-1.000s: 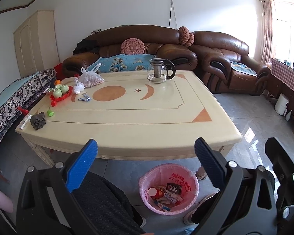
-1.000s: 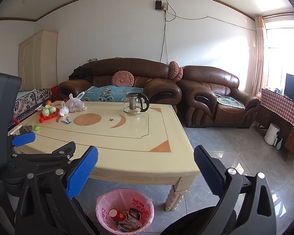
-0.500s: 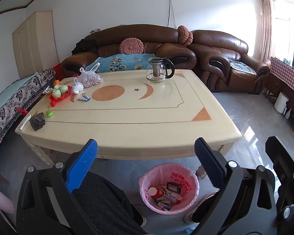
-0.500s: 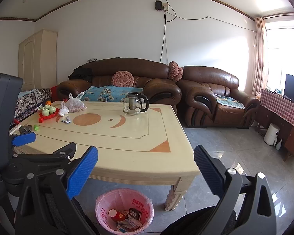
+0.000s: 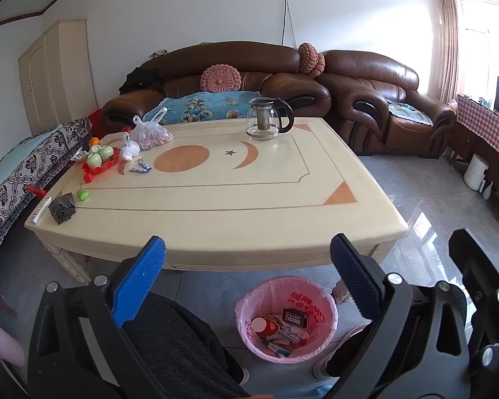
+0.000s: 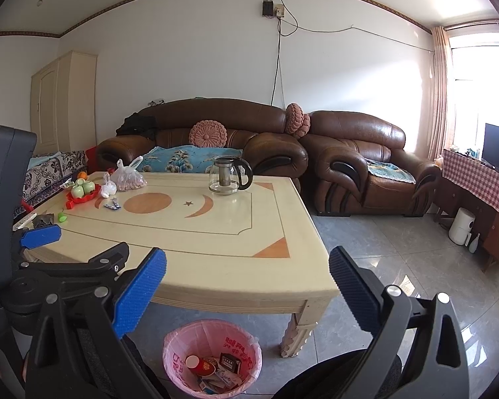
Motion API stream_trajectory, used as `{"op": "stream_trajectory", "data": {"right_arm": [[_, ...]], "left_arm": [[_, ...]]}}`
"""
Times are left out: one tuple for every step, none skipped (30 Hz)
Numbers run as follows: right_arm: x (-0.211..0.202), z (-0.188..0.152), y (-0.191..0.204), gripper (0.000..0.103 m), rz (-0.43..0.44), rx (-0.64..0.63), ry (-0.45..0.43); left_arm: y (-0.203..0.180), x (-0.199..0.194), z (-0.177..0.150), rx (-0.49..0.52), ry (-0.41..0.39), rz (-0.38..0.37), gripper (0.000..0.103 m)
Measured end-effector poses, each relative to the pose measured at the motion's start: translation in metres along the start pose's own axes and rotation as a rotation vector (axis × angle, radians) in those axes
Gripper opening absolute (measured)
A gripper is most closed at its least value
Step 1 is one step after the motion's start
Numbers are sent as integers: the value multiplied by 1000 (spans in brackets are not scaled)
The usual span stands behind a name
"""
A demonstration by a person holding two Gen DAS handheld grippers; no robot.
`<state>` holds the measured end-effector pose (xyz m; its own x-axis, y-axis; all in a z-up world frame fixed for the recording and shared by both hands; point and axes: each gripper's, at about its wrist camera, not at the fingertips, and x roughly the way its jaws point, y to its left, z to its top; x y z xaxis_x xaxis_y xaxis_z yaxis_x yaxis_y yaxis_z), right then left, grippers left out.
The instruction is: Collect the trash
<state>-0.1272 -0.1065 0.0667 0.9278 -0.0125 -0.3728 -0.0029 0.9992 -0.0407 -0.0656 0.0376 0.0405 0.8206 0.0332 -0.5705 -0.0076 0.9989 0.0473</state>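
Pink-lined trash bin (image 5: 286, 319), already holding wrappers, sits on the floor under the near worktop (image 5: 216, 199) edge, while left claw (image 5: 248, 274) and right claw (image 6: 248, 276) hover spread, empty.

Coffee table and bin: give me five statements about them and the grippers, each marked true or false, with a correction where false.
1. The pink-lined bin stands on the floor at the table's near edge. True.
2. The bin is empty. False: it holds a red cup and packaging.
3. The glass teapot stands upright on the table. True.
4. The left gripper is shut on a wrapper. False: its jaws are wide apart and hold nothing.
5. The right gripper is open. True.
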Motion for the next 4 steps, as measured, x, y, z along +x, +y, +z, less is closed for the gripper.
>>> {"op": "stream_trajectory", "data": {"right_arm": [[0, 0, 0, 96, 1, 1, 0], [0, 0, 0, 96, 1, 2, 0], [0, 0, 0, 96, 2, 2, 1], [1, 0, 0, 96, 1, 2, 1]], "left_arm": [[0, 0, 0, -1, 3, -3, 97], [0, 1, 1, -1, 6, -7, 97], [1, 1, 1, -1, 12, -11, 97], [1, 2, 1, -1, 14, -11, 97]]}}
